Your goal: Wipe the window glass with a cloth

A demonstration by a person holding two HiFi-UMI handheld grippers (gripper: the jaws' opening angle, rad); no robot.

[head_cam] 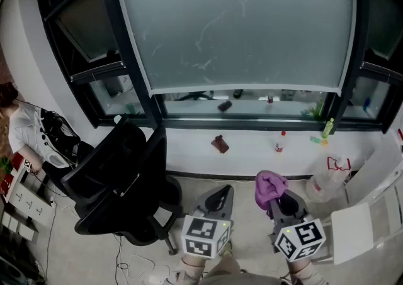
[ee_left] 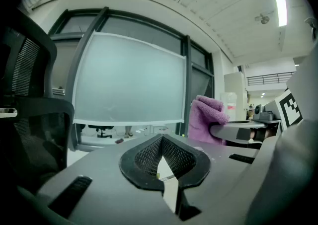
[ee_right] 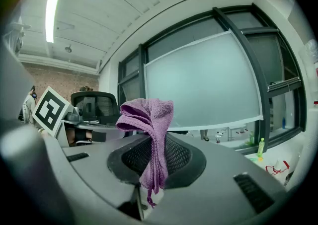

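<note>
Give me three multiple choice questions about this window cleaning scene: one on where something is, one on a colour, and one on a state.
1. Where does the office chair stand in the head view?
A) left of both grippers
B) between the two grippers
C) right of both grippers

2. What colour is the cloth?
A) yellow
B) purple
C) white

3. How is the left gripper?
A) shut on the cloth
B) wide open
C) shut with nothing in it

Answers:
1 A, the chair fills the lower left of the head view.
2 B, it shows purple in all three views.
3 C, its jaws meet with nothing between them, while the right gripper pinches the cloth.
</note>
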